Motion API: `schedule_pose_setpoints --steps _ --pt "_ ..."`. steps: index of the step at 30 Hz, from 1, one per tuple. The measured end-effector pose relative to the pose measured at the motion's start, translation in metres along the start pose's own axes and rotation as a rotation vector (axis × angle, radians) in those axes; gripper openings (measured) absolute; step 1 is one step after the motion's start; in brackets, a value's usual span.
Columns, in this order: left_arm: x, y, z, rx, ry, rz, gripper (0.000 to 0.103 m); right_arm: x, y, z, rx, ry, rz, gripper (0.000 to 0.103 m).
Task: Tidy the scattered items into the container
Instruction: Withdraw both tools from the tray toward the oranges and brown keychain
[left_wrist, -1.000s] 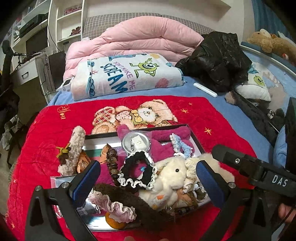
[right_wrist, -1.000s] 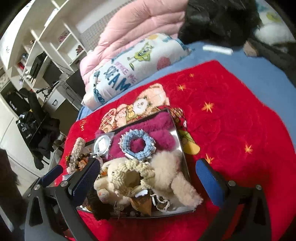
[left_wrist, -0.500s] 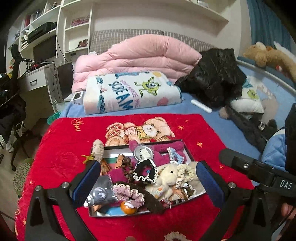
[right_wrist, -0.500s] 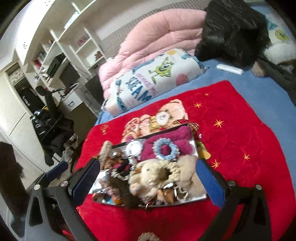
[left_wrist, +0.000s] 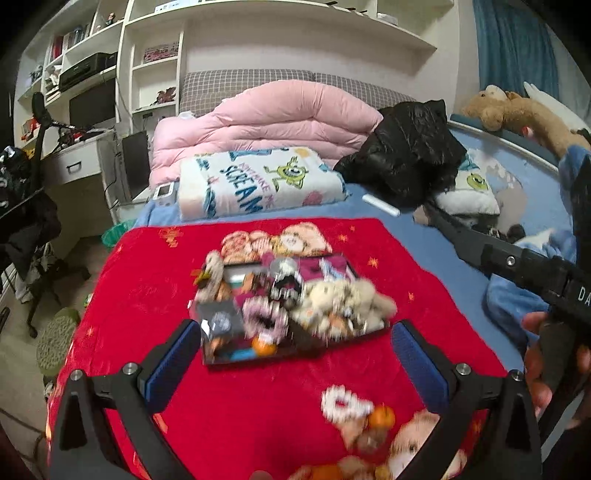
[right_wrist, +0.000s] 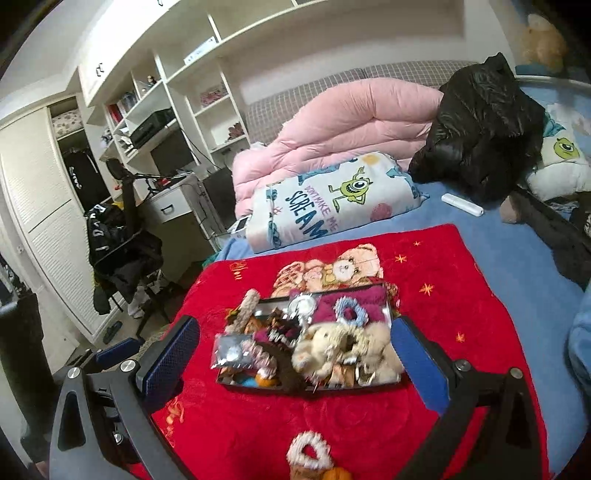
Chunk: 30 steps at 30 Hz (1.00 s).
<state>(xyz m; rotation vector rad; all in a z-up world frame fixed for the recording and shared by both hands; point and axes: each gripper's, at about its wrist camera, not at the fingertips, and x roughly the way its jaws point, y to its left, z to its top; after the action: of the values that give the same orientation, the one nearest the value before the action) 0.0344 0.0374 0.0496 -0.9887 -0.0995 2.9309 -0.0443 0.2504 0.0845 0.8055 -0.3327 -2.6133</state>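
A shallow black tray (left_wrist: 255, 360) sits on a red blanket (left_wrist: 147, 288), heaped with scrunchies, beads and a cream plush toy (left_wrist: 340, 302). My left gripper (left_wrist: 295, 369) hovers open, above and short of the tray, holding nothing. My right gripper (right_wrist: 295, 365) is open and bare too, back from the same tray (right_wrist: 314, 389), where a blue scrunchie (right_wrist: 349, 312) lies on a maroon one. A white frilly scrunchie (left_wrist: 345, 404) (right_wrist: 308, 448) lies loose on the blanket in front of the tray, beside small orange balls (left_wrist: 380, 417).
Behind the blanket lie a folded cartoon-print blanket (right_wrist: 332, 199), a pink duvet (left_wrist: 266, 114), a black jacket (left_wrist: 406, 155) and a white stick (right_wrist: 461, 204). A desk and a chair with dark clothes (right_wrist: 122, 243) stand left of the bed. A hand (left_wrist: 543, 369) holds the other gripper's handle.
Both grippers have pulled back and up from the tray, which now looks smaller. The white frilly scrunchie and the orange balls have come into view in front of it.
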Motion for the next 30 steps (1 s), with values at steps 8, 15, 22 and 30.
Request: schedule_pose_setpoints --steps 8,15,22,30 --pt "-0.033 0.005 -0.057 -0.038 0.001 0.009 0.103 -0.033 0.005 -0.071 0.013 0.053 -0.008 0.103" --pt "-0.026 -0.005 -0.096 -0.028 0.069 -0.009 0.103 -0.039 0.008 -0.111 0.030 0.094 0.002 0.103" --pt "-0.005 -0.007 -0.125 -0.019 0.133 -0.005 0.103 -0.034 -0.010 -0.143 0.080 0.154 0.006 0.103" --pt "0.022 -0.013 -0.138 0.031 0.212 0.062 0.103 -0.014 -0.022 -0.162 0.100 0.227 -0.061 0.103"
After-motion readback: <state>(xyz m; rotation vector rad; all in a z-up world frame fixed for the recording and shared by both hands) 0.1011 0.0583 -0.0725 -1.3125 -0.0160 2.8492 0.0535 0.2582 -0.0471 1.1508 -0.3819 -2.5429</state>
